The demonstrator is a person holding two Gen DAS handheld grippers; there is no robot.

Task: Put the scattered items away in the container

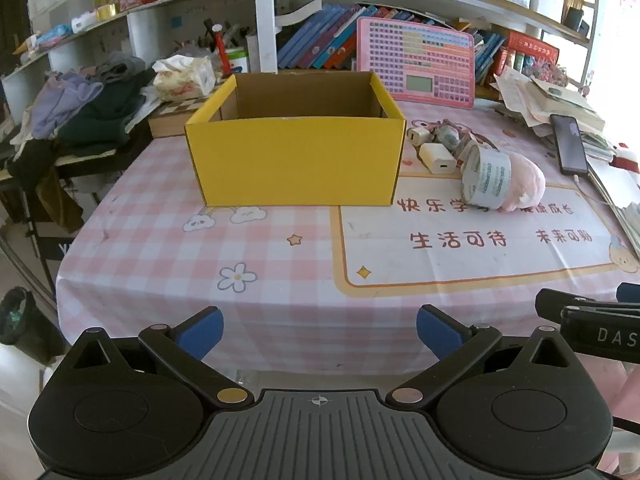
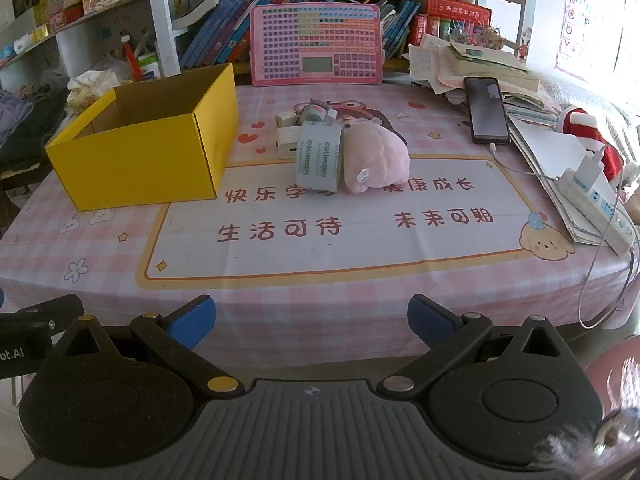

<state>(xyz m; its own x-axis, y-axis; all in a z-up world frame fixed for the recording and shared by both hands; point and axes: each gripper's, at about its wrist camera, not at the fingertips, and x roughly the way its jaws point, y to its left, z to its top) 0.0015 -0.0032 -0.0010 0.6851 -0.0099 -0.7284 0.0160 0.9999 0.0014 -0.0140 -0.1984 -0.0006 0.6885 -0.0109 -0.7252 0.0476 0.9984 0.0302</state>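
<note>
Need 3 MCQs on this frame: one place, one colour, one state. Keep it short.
1. Where does the tape roll lie?
A. inside the box
B. against the pink plush toy
C. on the phone

2. What colour is the box outside?
A. yellow
B. blue
C. white

3. What state is the left gripper in?
A. shut on the tape
B. shut, empty
C. open, empty

Answers:
1 B, the roll touches the toy's left side on the tablecloth.
2 A, its outer walls are yellow and its inside is brown cardboard.
3 C, its blue pads stand wide apart with only cloth between them.
</note>
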